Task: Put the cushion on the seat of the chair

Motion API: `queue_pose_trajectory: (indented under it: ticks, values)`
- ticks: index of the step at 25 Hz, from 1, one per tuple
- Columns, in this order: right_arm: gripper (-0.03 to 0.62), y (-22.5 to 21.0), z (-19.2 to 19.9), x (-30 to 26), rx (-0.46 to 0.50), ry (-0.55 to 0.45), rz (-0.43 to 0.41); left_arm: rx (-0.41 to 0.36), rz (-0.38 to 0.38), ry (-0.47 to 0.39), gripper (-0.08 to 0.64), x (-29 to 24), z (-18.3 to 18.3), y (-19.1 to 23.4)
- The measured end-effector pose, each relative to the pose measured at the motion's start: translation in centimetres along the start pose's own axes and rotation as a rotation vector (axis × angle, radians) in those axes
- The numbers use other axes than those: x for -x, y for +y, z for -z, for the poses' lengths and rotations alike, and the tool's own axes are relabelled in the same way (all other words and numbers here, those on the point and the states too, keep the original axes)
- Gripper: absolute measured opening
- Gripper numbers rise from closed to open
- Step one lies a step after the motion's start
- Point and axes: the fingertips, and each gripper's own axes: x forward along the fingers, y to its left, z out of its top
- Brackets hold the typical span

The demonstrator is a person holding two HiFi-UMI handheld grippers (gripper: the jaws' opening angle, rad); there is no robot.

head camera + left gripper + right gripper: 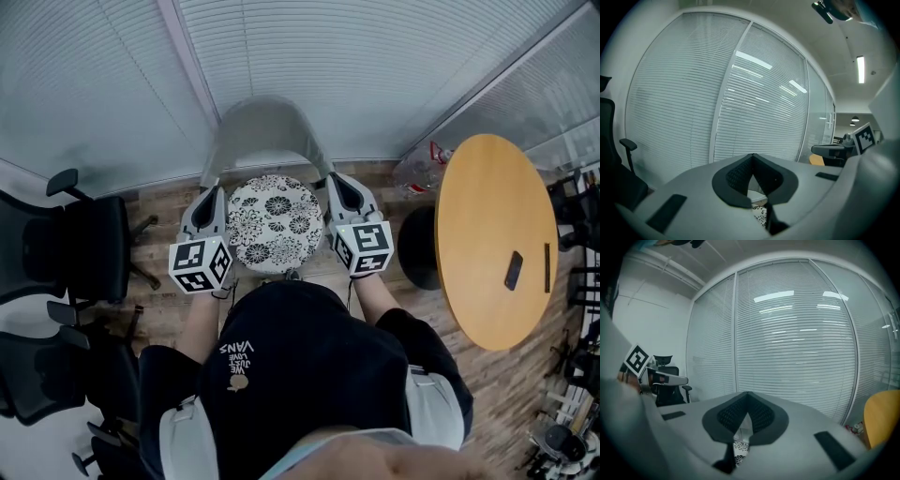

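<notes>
Cushion (pixel 274 223): one, round, flower-printed, no long axis. It lies flat on the seat of the one grey chair (pixel 267 122). It sits between the two grippers, left gripper (pixel 211 195) just beside its left edge and right gripper (pixel 337 183) just beside its right, equally near. Both jaw pairs are fully closed, tips together, holding nothing.

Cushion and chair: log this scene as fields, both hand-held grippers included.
cushion: round, black-and-white floral, appears to lie on the seat
chair: grey, curved backrest, in front of the person
left hand-held gripper: at the cushion's left edge, jaws together, nothing seen between them
right hand-held gripper: at the cushion's right edge, jaws together, nothing seen between them
table: round, wooden, right of the chair
office chairs: black, at the left
</notes>
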Motion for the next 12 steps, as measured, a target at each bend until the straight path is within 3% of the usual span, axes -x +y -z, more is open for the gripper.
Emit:
queue_pose_trajectory:
  ticks: [12]
  values:
    - [0.017, 0.46, 0.37, 0.02, -0.012, 0.001, 0.007, 0.016, -0.002, 0.004, 0.011, 0.33, 0.32, 0.63]
